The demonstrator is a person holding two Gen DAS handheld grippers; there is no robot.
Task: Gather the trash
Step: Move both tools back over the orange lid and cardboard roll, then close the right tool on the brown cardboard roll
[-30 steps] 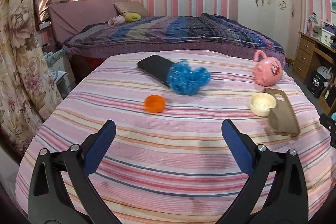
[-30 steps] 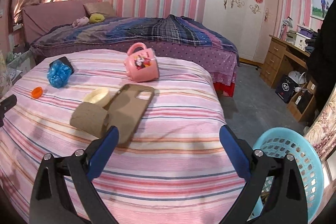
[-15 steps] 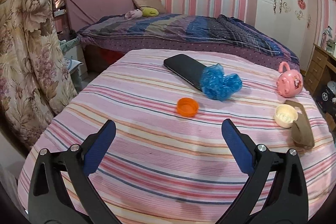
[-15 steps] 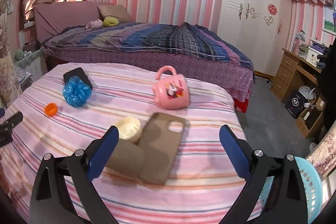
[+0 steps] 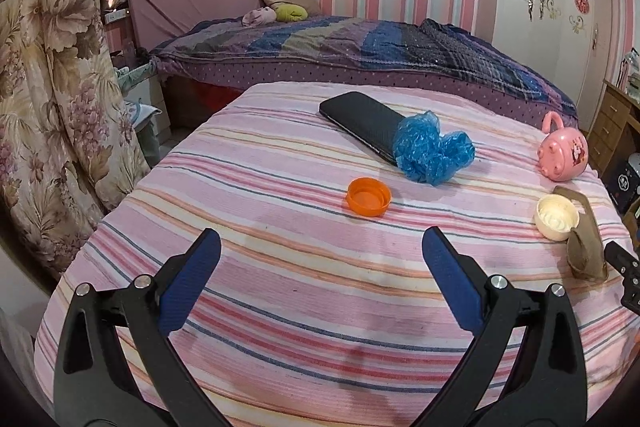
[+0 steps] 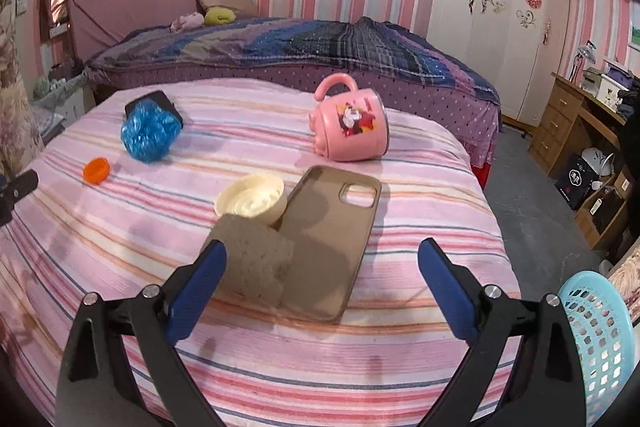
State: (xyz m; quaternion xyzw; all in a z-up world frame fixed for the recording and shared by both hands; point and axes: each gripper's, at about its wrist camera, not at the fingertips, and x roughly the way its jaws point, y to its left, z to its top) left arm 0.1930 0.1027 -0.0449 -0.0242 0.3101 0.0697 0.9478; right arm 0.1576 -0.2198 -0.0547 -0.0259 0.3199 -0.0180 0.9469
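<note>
Right wrist view: right gripper wide open, empty, over the cardboard roll. Cream lid touches the roll's far side; orange cap and blue plastic wad well beyond, left. Left gripper also spread, empty. Blue basket right of roll, contents unclear. All trash apparently still uncollected.

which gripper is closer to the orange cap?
Left. The orange cap lies just ahead of the open left gripper; the open right gripper is off across the bed, over the brown roll.
</note>
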